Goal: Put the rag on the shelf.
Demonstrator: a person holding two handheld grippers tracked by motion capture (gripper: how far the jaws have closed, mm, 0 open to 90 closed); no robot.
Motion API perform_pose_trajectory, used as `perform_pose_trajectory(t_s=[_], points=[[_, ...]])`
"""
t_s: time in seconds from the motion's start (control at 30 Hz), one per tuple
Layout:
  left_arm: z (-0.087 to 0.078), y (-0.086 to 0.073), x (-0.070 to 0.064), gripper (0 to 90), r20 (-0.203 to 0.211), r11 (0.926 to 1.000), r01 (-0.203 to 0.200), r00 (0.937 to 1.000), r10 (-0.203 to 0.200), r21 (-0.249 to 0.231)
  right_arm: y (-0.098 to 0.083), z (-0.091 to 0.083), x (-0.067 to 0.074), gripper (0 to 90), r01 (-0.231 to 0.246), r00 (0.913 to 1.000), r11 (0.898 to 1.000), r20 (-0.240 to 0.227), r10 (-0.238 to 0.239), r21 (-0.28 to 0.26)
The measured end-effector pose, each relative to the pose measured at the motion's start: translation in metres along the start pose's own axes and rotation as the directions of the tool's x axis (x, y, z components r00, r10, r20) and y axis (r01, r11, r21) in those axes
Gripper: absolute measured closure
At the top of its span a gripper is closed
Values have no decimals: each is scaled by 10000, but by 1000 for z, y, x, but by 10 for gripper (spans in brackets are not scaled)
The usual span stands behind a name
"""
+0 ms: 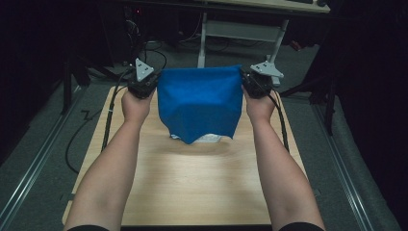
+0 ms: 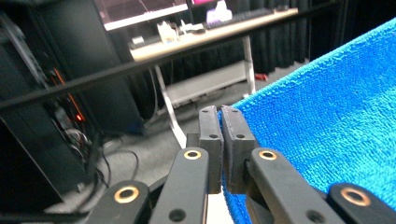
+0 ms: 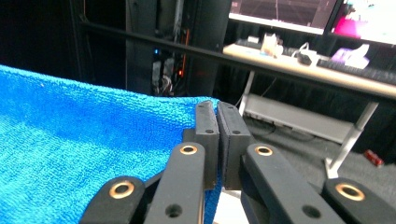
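A blue towel [image 1: 199,103] hangs stretched between the two tongs above the far half of the wooden bench [image 1: 192,187]. The left tongs [image 1: 144,83] pinch its upper left corner and the right tongs [image 1: 255,82] pinch its upper right corner, so the top edge runs nearly level between them. The cloth drapes downward from that edge and narrows to a loose lower tip, which reaches the bench top near its middle, just in front of a small white item [image 1: 209,138] lying there; whether the tip rests on it cannot be told.

In the left gripper view the left tongs [image 2: 223,140] are pressed together with the towel [image 2: 327,121] corner caught between the pads, the terry cloth spreading away to the right. In the right gripper view the right tongs [image 3: 217,140] are likewise pressed together on the towel [image 3: 84,149], which spreads away to the left.

Both forearms reach in from the near edge of the bench, one along each side.
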State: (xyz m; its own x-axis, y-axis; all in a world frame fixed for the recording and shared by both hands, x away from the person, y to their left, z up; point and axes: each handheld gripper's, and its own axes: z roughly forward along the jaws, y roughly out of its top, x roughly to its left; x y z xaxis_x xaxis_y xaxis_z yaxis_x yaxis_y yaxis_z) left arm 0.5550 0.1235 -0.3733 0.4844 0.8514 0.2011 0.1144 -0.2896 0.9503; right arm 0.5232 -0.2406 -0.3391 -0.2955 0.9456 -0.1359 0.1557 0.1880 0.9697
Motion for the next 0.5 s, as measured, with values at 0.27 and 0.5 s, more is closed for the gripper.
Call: perform_pose_trajectory(t_s=[0.27,0.5], points=[[17,-46,-14,881,473,9959,144,9987,-187,896,-41,14,-1,886,-10,10000,9960,-87,18,893],[21,-76,-27,881,643,9902,186,9975,-277,1381,-75,20,0,885,-280,9992,9896,-233,316,1411]])
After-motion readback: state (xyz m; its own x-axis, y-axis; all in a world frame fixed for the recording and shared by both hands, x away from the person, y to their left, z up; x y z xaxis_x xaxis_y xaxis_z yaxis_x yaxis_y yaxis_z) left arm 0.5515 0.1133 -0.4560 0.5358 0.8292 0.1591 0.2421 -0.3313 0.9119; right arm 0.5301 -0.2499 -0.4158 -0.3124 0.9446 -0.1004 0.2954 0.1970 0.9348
